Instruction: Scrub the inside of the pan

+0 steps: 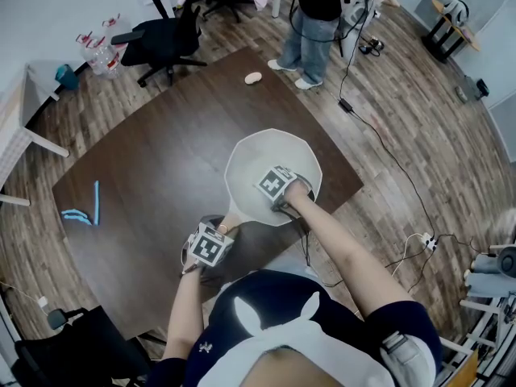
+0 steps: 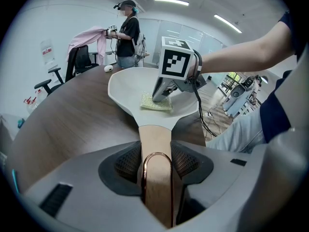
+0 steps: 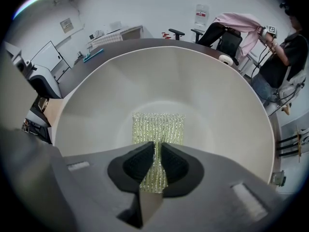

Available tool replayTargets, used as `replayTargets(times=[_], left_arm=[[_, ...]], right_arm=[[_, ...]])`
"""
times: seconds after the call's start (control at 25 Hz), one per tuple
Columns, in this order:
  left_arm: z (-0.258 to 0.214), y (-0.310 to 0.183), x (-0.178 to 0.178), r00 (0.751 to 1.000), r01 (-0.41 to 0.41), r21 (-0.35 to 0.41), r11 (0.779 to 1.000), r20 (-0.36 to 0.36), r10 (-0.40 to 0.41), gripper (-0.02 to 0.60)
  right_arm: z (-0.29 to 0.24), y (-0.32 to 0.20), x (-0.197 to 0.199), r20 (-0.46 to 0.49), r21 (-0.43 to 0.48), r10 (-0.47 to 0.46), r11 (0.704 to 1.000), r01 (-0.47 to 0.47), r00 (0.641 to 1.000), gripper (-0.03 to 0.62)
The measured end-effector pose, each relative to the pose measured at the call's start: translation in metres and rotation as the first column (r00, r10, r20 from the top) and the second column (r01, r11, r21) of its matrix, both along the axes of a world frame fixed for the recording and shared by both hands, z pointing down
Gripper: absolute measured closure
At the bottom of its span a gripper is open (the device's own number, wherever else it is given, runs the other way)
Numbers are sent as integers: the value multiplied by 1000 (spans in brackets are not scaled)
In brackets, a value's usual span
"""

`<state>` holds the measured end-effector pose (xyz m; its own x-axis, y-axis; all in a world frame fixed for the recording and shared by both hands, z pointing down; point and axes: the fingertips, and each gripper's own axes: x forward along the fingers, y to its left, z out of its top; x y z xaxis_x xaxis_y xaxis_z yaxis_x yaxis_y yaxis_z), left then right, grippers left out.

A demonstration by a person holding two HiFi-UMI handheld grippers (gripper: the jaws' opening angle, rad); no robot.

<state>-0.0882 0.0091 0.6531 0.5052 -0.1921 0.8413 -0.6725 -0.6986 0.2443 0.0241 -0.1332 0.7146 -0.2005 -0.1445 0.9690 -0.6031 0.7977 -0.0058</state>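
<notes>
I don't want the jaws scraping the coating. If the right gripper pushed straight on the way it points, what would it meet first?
The scrubbing pad pinched in the right gripper, then most likely the pan floor that the pad seems to rest on.

**Three cams, pan shared**

Head view: high up, steeply down, mid-range, takes in the table [image 1: 137, 216] plus pan [image 1: 258, 156]. Left gripper view: low, close, looks along the handle [image 2: 155, 146] across the pan toward the right gripper [image 2: 161, 96] and a far standing person [image 2: 128, 37]. Right gripper view: very near, aimed down into the pan bowl, scrub pad [image 3: 158, 127] centred. All three share the pan; both gripper views share the scrub pad.
</notes>
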Motion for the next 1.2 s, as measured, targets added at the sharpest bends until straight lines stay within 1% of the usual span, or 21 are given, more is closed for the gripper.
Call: replayTargets(times=[0.08,0.12,0.2,0.28,0.36,0.48,0.68,0.76,0.84,0.92,1.08,1.2], left_arm=[[0,1,0,1000,1,0,1000,-2,-1,390],[0,2,1,1000,2,0,1000,-4,-2,390],[1,3,2,1000,3,1,1000,-5,-3,391],[0,3,2,1000,2,1,1000,-3,-2,390],[-1,2,2,1000,0,1,1000,-1,0,390],[-2,1,2,1000,2,-3,1000,-2,-2,390],[-2,1,1,1000,-6,2,1000,3,6,390],[-2,1,-1,1000,-19,18,1000,11,19,390],[-3,1,-2,999,-31,47,998,16,31,390],[-2,-1,-2,999,-39,86,996,17,37,388],[-7,1,-5,998,-50,147,988,30,46,387],[-22,-1,-9,1000,-17,194,981,26,12,385]], right_arm=[[-3,-1,1,9,3,12,1000,-12,1000,526],[-4,0,2,16,2,20,1000,-20,1000,501],[-6,0,3,37,4,35,999,-35,999,491],[-15,-5,3,79,37,55,998,-58,995,485],[-29,-12,1,136,96,80,991,-93,988,485],[-47,-18,-3,216,150,109,978,-143,970,485],[-70,-12,-11,359,125,170,966,-228,918,490],[-79,-6,-20,401,123,160,966,-226,902,497],[-85,0,-24,419,139,142,966,-218,897,506],[-90,4,-25,431,167,125,962,-215,894,570],[-95,16,-30,467,180,103,961,-208,878,585],[-99,27,-35,497,166,88,967,-194,863,594]])
